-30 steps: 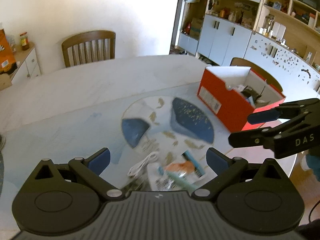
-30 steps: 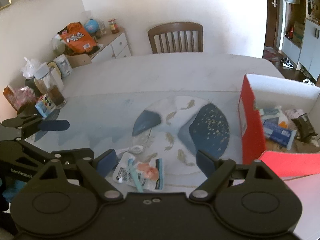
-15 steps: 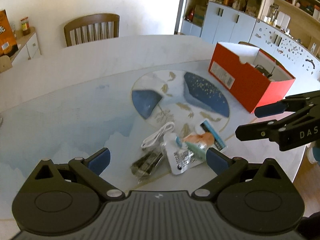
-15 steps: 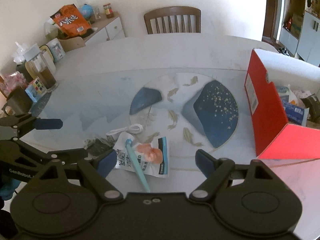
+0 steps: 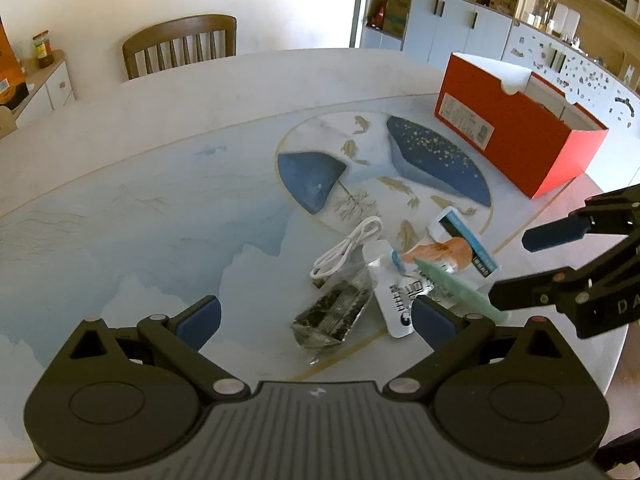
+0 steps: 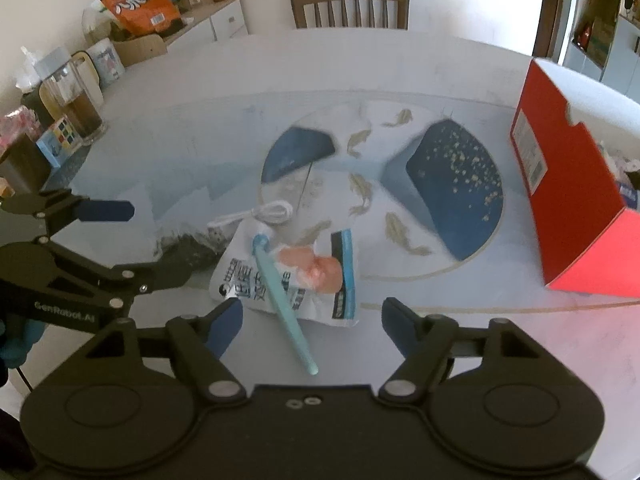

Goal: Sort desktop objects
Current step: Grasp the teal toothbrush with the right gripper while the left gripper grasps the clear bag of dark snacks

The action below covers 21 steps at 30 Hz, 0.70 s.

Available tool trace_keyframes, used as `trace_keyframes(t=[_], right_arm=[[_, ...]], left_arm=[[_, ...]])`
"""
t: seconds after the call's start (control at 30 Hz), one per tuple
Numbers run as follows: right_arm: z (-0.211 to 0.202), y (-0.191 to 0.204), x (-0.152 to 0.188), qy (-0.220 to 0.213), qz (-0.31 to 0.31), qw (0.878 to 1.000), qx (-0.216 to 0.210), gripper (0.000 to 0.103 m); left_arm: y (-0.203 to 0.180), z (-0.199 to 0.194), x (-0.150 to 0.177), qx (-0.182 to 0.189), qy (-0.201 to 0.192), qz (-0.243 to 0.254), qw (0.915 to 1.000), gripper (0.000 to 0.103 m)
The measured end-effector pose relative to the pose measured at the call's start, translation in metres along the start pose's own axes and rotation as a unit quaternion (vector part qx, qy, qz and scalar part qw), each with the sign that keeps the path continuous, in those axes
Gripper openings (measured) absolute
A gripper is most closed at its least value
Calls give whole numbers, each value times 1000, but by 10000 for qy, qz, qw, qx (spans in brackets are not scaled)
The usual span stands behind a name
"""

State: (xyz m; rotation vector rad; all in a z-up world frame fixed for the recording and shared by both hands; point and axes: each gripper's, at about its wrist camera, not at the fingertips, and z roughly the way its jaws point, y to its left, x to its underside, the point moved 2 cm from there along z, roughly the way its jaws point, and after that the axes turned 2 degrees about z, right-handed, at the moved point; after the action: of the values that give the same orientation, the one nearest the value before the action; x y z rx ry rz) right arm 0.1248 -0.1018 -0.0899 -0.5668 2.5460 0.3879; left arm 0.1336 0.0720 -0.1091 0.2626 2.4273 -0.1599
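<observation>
A white snack packet [image 6: 288, 276] with an orange picture lies near the table's front edge, with a teal stick [image 6: 280, 300] slanting across it. To its left are a coiled white cable [image 5: 348, 246] and a dark clear-wrapped packet [image 5: 332, 316]. My left gripper [image 5: 316, 316] hangs open just above the dark packet. My right gripper [image 6: 312, 320] is over the near end of the teal stick; its jaws are closing, the stick lies below the gap, and the pads touch nothing. The red box [image 5: 516, 140] stands open-topped at the right.
The round table [image 5: 140, 200] carries a blue and white fish pattern. A wooden chair [image 6: 350, 4] stands behind it. A glass jar [image 6: 76, 96], a small colourful box [image 6: 60, 144] and snack bags crowd the far left. Cupboards [image 5: 460, 28] line the right wall.
Both grippers have sunk toward the table, and the packet, cable and stick now sit closer and larger between the fingers. The right jaws have narrowed a little.
</observation>
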Motion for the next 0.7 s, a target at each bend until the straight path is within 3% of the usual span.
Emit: trace_keyframes(t=[0.3,0.37,0.63,0.7], right_arm=[[17,11,5,253,-107,9996,-47,66],[21,14,6,317,-138,9994,-53,59],[31,20,9,423,-255,9988,28,49],[32,20,8,437,-259,9987,67,45]], left_arm=[[3,11,0,145,39,52,9999,101],[2,13,0,172,48,63,9998,96],[0,18,1,259,82,153,9995,85],[-1,19,2,292,101,152,9994,78]])
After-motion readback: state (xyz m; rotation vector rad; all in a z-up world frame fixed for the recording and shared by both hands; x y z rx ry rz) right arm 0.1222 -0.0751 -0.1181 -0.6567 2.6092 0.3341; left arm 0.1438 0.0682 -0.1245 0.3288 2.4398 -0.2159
